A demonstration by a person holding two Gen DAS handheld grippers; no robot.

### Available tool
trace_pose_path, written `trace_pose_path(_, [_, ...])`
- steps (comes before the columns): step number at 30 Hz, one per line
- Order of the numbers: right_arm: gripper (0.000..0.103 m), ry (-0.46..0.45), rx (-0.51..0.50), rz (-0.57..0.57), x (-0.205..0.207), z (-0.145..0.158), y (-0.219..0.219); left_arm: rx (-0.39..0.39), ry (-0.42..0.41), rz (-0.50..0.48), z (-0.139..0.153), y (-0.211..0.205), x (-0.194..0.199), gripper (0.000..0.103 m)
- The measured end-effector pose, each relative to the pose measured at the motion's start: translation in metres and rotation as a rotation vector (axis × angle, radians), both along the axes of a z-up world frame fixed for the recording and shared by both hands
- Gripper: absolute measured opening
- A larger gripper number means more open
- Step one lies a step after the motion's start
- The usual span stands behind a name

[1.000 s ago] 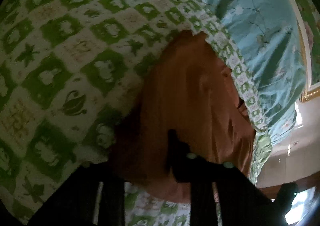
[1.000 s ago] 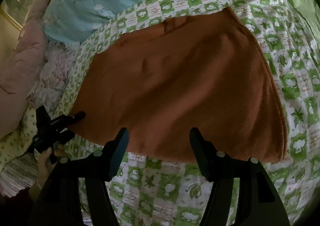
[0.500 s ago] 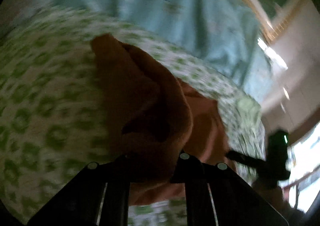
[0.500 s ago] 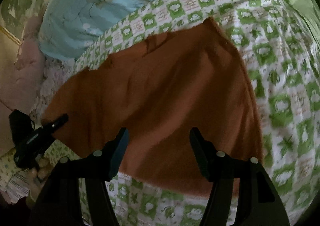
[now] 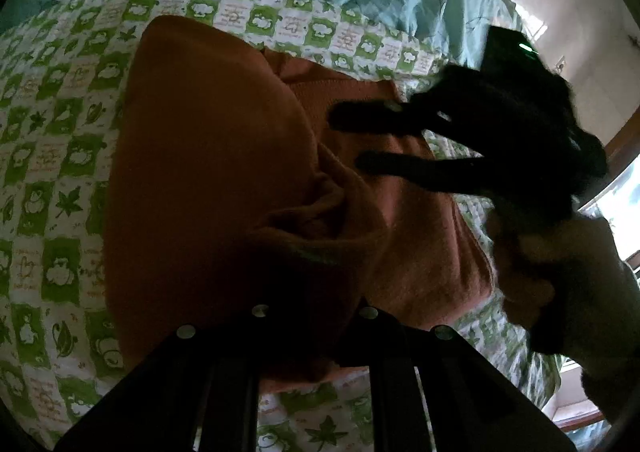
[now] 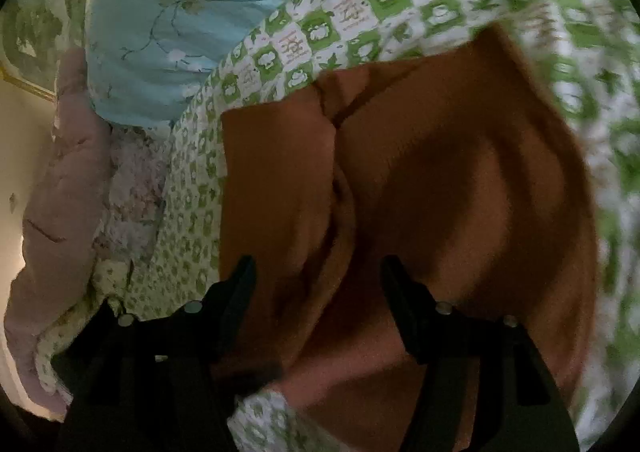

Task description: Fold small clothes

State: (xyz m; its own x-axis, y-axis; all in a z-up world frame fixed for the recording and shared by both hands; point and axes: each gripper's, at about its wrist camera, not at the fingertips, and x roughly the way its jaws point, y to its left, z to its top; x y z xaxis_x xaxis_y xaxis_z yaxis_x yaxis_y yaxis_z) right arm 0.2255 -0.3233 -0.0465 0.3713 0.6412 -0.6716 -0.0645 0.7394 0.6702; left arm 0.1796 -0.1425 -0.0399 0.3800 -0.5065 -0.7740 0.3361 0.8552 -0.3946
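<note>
Left gripper (image 5: 312, 316) fingers clenched on a bunched fold of the rust-brown cloth (image 5: 208, 180); right gripper (image 6: 318, 272) fingers spread, released, hovering over the cloth's folded-over flap (image 6: 280, 180). Cloth lies half-folded on green-and-white checked bedsheet (image 5: 52, 156), light-blue floral quilt (image 6: 160, 32) beyond
</note>
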Motion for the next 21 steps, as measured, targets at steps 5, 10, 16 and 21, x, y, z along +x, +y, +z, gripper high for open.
trace_pose_path(5, [0.067,0.038,0.035,0.062,0.039,-0.014,0.028,-0.025,-0.012,0.014,0.009,0.010,-0.006,0.010])
trace_pose_path(10, [0.022,0.015,0.000,0.112,0.052,-0.008,0.049,-0.038,-0.024,0.015,0.023,0.014,-0.008,0.010])
trace_pose_path(16, [0.017,-0.153,0.024,0.071,0.033,0.056,0.015,-0.129,-0.075,-0.084,0.061,-0.016,-0.013,0.010])
trace_pose_path(21, [0.016,-0.192,-0.044,0.024,0.016,0.069,-0.033,-0.136,-0.060,-0.199,0.051,-0.072,-0.020,0.010])
